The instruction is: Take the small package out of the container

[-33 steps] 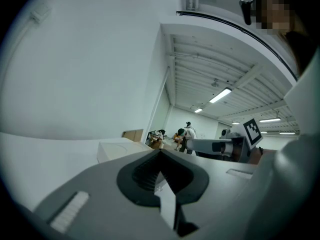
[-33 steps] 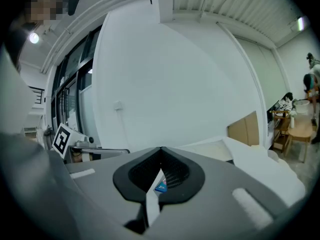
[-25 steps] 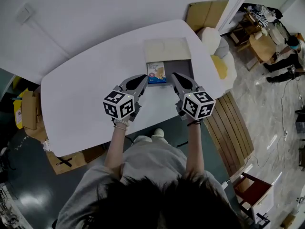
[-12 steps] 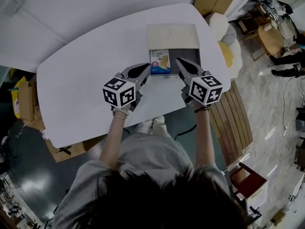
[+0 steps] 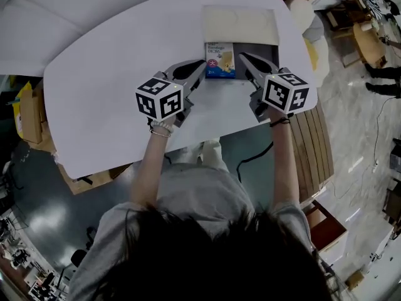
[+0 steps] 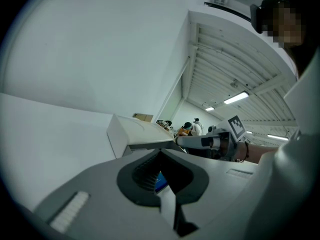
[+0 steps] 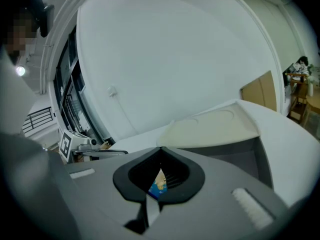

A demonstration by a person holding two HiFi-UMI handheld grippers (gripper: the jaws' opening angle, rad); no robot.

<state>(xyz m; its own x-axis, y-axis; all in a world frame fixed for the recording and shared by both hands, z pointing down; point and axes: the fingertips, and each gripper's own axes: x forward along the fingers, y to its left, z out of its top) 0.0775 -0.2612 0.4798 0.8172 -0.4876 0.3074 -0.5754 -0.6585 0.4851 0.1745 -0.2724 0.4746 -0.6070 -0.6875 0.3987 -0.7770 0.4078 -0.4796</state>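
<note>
One small package [image 5: 220, 60] in grey container [image 5: 265, 49], left gripper [image 5: 202, 65] and right gripper [image 5: 242, 56] fingers clenched.

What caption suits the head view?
Left gripper and right gripper, both shut, flank the small package in its open container on a white table.

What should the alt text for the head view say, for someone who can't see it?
Seen from above, a person holds the left gripper and right gripper on either side of a small blue package, which lies in an open grey container on a white table. Both grippers have their jaws shut.
</note>
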